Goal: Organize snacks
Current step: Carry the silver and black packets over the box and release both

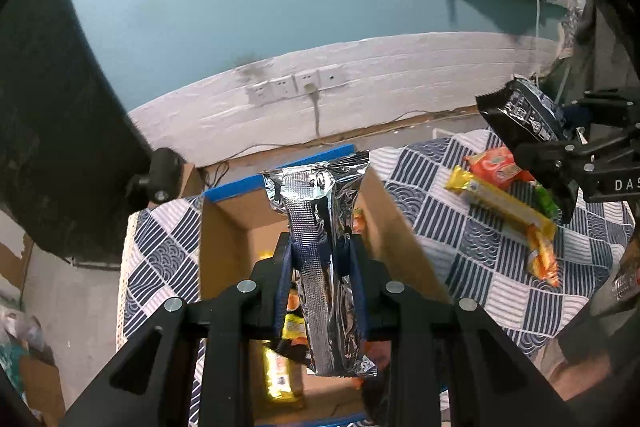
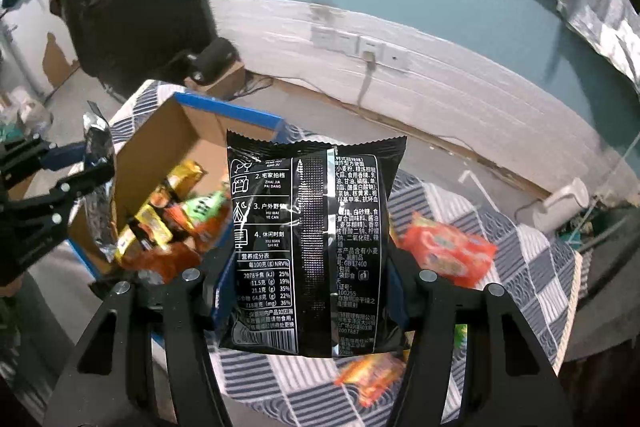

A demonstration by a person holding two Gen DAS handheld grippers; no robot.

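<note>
— Holding anything, was the left gripper [image 1: 322, 259]?

— Yes. Its jaws were clamped narrow on a silver foil packet [image 1: 324, 227], which stood upright between the blue pads, right above the open cardboard box [image 1: 224, 227].

— And the box?

— It sat on a blue-and-white checked cloth [image 1: 472, 247] and had several snacks lying inside already — a yellow wrapper [image 1: 280, 375] showed under the silver one.

— What about the right gripper [image 2: 310, 267]?

— Its jaws stood about half apart, pressed on the sides of a black noodle packet [image 2: 312, 239], printed back facing the camera. It hung over the cloth, just beside the box's blue-edged corner.

— Anything left loose?

— An orange-red packet [image 2: 448, 255] lay on the cloth to the right, a smaller orange one [image 2: 372, 375] below the black packet, and the left view showed a long yellow bar [image 1: 500, 203] near them.
</note>
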